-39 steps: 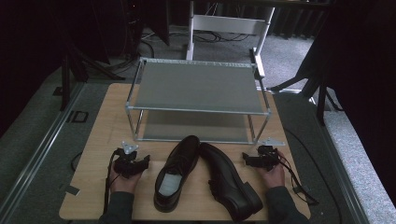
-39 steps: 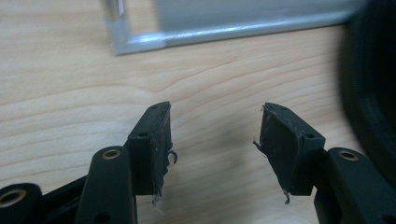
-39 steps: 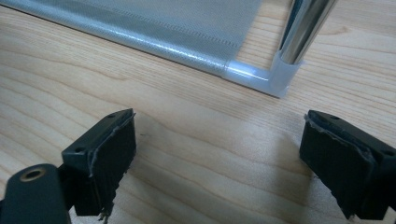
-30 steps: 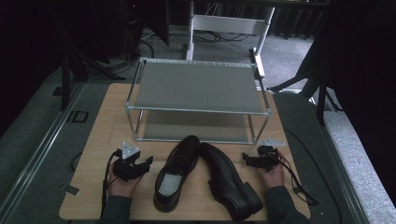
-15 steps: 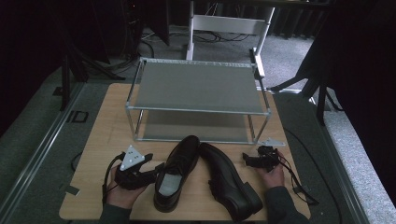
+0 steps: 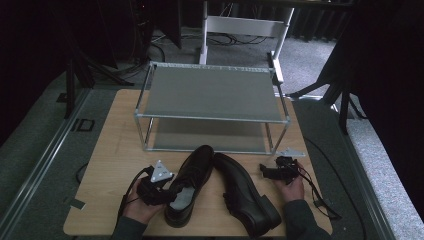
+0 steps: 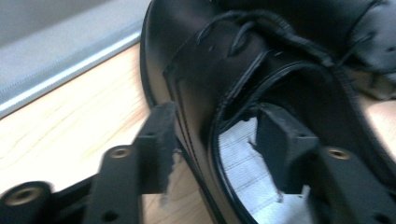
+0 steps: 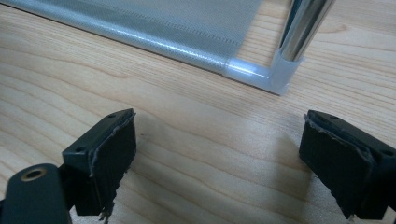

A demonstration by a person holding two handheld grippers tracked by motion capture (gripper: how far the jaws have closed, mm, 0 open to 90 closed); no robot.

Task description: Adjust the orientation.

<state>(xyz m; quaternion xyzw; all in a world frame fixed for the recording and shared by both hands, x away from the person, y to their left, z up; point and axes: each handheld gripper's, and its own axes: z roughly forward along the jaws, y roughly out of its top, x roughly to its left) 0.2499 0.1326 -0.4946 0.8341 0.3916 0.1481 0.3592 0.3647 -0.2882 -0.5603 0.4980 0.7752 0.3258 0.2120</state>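
Left gripper (image 6: pixel 156 187) is sitting at lower left of the high view, held in the left hand (image 6: pixel 140 207), jaws spread and straddling the side wall of the left shoe (image 6: pixel 189 182): in the left gripper view one jaw is sitting outside the leather and the other inside the opening over the pale insole, gripper (image 7: pixel 215 140) not yet clamping as far as can be told. Left shoe (image 7: pixel 261 93) is taking up the centre and right of that view, laces at top, wooden table (image 7: pixel 70 126) showing at left. Right gripper (image 6: pixel 272 171) is resting at lower right of the high view in the right hand (image 6: pixel 291 189), jaws wide apart and holding nothing; the right gripper view is showing the gripper (image 8: pixel 215 158) over bare table (image 8: pixel 196 140), with the shelf rack (image 8: pixel 261 56) corner and its chrome post at upper right. Right shoe (image 6: pixel 245 192) is lying in the bottom centre of the high view, touching the left shoe near the toes, heel pointing to the bottom edge. Rack (image 6: pixel 212 95) is standing across the middle of the table (image 6: pixel 115 135), just above both shoes, both tiers bare.
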